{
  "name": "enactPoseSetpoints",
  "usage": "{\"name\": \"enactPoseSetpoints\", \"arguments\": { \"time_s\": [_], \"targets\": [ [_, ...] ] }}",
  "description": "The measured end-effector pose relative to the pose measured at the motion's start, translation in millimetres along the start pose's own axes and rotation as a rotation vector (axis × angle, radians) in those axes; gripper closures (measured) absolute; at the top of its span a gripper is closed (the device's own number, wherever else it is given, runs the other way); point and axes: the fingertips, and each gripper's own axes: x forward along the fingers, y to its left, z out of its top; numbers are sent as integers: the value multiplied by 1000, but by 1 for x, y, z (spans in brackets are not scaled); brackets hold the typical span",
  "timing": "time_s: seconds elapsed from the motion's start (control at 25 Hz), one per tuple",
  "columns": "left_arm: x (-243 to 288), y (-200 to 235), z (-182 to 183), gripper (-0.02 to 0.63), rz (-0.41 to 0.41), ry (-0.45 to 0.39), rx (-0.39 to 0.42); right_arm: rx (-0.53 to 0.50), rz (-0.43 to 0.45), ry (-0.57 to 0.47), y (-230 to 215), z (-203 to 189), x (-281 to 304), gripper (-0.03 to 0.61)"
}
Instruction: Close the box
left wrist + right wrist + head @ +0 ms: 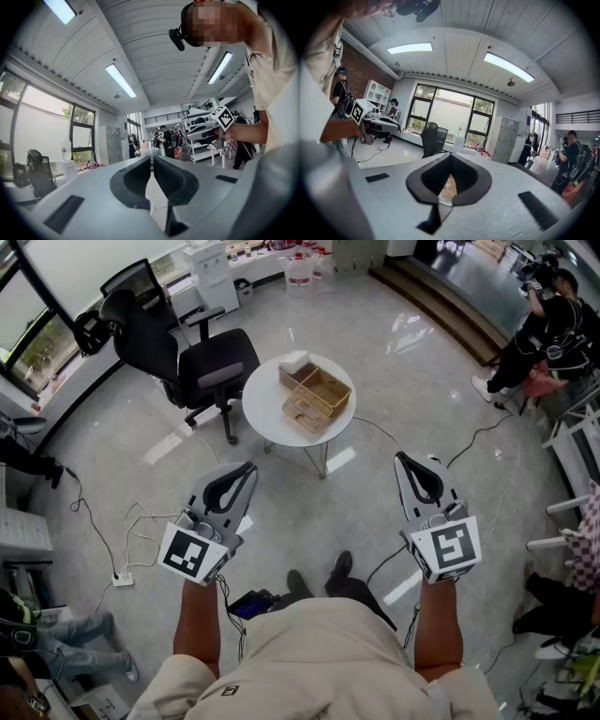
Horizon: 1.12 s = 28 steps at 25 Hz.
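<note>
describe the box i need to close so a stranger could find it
Find the round white table beside the black office chair. On it sits the tan wicker box, its lid lying open. Unlike the white block next to it, it is woven.

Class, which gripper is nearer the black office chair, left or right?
Left. The left gripper hovers on the chair's near side; the right gripper is farther right, beyond the round table.

Light woven wicker box (327, 388) stands upright and open near the middle of the round white table (267, 418), its matching lid (304, 412) lying flat on the tabletop, touching its near side.
</note>
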Motion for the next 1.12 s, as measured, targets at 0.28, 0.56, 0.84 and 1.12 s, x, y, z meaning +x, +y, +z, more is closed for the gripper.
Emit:
{"name": "enactPoseSetpoints", "arguments": {
  "time_s": [0.28,0.56,0.84,1.12],
  "targets": [
    [-3,1,-9,589,-17,7,-9,-2,-10,7,5,-3,1,588],
    [-2,4,-19,590,-47,28,-20,3,-22,17,8,-5,6,588],
    [16,12,-22,589,-46,26,-17,55,-27,-25,-7,-6,20,584],
    [71,27,-24,589,3,47,-25,63,33,-19,-56,-20,61,584]
  ]
}}
